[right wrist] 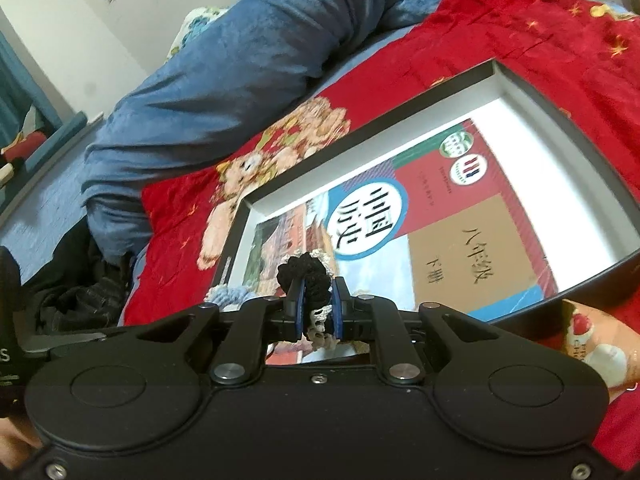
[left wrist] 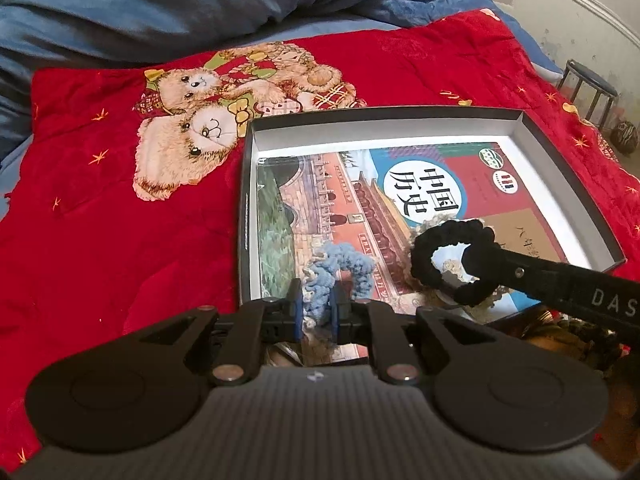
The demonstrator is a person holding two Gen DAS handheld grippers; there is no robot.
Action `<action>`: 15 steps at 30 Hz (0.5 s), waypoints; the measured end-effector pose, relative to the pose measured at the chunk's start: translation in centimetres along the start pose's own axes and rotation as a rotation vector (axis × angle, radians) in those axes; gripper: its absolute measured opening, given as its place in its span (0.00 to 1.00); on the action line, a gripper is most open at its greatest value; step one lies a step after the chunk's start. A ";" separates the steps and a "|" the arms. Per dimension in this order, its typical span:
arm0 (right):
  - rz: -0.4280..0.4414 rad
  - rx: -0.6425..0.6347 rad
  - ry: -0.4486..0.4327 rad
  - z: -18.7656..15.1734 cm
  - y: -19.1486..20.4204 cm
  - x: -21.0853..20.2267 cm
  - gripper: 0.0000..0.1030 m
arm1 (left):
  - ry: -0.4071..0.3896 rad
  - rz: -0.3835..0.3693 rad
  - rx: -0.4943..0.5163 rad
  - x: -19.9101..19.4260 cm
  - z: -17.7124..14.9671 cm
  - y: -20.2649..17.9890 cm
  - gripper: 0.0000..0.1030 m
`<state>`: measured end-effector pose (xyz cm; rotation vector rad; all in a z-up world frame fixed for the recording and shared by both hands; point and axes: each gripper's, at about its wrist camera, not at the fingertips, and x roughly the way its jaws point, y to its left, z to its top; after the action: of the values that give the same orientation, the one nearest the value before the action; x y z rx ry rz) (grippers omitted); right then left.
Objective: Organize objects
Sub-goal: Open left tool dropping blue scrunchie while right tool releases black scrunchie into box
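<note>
From the left wrist view, a blue scrunchie [left wrist: 344, 272] is pinched between the nearly closed pads of the left gripper [left wrist: 318, 312], above the near edge of a shallow box [left wrist: 384, 114] set on the bed's red blanket [left wrist: 100, 220]. A textbook [left wrist: 360, 208] lies inside; its near end is hidden. A black scrunchie [left wrist: 444, 260] is held by the right gripper [left wrist: 476, 264].

From the right wrist view, the right gripper [right wrist: 318, 312] is seen closed on the black scrunchie [right wrist: 306, 276], its lower part cut off behind the pads. The blue scrunchie [right wrist: 230, 294] is barely seen.
</note>
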<state>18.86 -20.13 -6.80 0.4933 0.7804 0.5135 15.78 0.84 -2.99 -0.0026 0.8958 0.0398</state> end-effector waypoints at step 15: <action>-0.022 -0.016 0.060 0.3 0.7 -0.1 0.32 | -0.009 0.028 0.069 0.3 -0.4 -1.3 0.66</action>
<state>18.87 -19.72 -6.20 0.4555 0.8379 0.5159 15.64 -0.48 -3.50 0.0743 0.8876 0.0350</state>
